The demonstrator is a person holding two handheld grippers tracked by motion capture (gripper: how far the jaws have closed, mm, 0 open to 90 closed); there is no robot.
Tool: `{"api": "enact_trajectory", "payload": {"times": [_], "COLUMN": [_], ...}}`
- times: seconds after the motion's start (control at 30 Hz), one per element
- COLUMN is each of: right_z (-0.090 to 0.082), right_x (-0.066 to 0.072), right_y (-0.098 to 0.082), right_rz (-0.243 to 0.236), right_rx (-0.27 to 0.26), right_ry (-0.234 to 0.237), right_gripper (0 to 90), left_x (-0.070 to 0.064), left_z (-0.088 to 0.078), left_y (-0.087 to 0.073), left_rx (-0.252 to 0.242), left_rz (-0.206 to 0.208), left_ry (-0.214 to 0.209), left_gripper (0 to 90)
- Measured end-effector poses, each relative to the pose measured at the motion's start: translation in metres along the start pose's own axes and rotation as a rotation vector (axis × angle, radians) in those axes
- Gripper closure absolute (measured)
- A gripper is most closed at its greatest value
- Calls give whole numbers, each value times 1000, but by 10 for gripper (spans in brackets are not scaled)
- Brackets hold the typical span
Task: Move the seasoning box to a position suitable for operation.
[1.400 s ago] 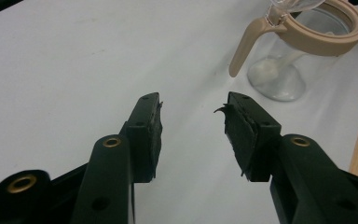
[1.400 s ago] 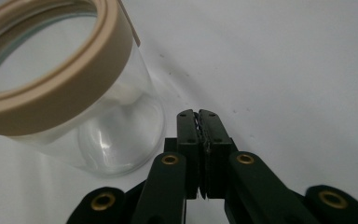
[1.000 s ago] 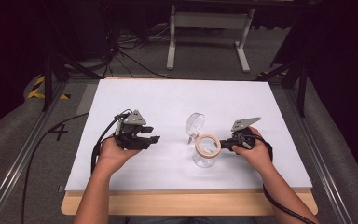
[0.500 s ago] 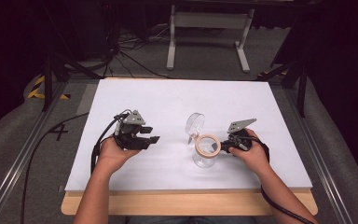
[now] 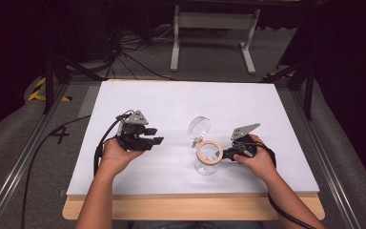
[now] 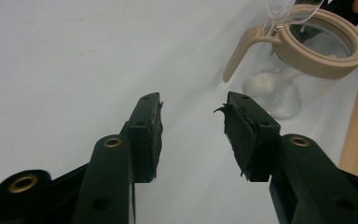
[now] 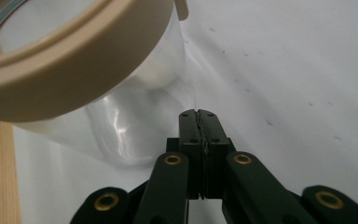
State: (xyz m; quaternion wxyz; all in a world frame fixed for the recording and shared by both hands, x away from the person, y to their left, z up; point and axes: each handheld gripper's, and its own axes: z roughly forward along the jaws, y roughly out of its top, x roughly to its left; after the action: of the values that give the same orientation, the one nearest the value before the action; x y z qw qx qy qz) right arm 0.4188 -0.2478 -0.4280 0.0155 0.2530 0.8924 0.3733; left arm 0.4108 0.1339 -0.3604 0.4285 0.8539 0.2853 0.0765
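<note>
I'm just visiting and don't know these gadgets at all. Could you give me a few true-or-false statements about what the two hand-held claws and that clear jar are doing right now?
1. The left gripper has its jaws apart with nothing between them. True.
2. The right gripper has its jaws spread wide. False: they are pressed together, beside the jar.
3. The clear jar has its lid shut. False: the clear lid is swung open behind the beige rim.
4. The jar stands on the white table surface. True.
5. The left gripper is touching the jar. False: it sits apart from the jar, to its left in the high view.
</note>
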Motion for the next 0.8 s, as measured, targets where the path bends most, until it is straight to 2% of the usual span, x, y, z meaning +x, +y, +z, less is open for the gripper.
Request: {"api": "enact_trajectory", "payload": {"times": [0.17, 0.2, 0.47, 0.8], "right_z": [0, 0, 1, 4], "right_x": [7, 9, 21, 30], "right_y": [-1, -2, -2, -1], "right_rz": [-6, -9, -27, -47], "right_rx": [10, 10, 32, 54], "right_ry": [7, 9, 25, 39], "right_gripper": [900, 900, 900, 900], "left_x": [1, 1, 4, 2], "left_z": [5, 5, 11, 17], "left_y": [5, 7, 12, 15], "left_rx": [5, 18, 21, 27], "left_rz": [4, 4, -5, -2], "left_ry": [-10, -15, -58, -34], "left_gripper": [588, 595, 721, 829]}}
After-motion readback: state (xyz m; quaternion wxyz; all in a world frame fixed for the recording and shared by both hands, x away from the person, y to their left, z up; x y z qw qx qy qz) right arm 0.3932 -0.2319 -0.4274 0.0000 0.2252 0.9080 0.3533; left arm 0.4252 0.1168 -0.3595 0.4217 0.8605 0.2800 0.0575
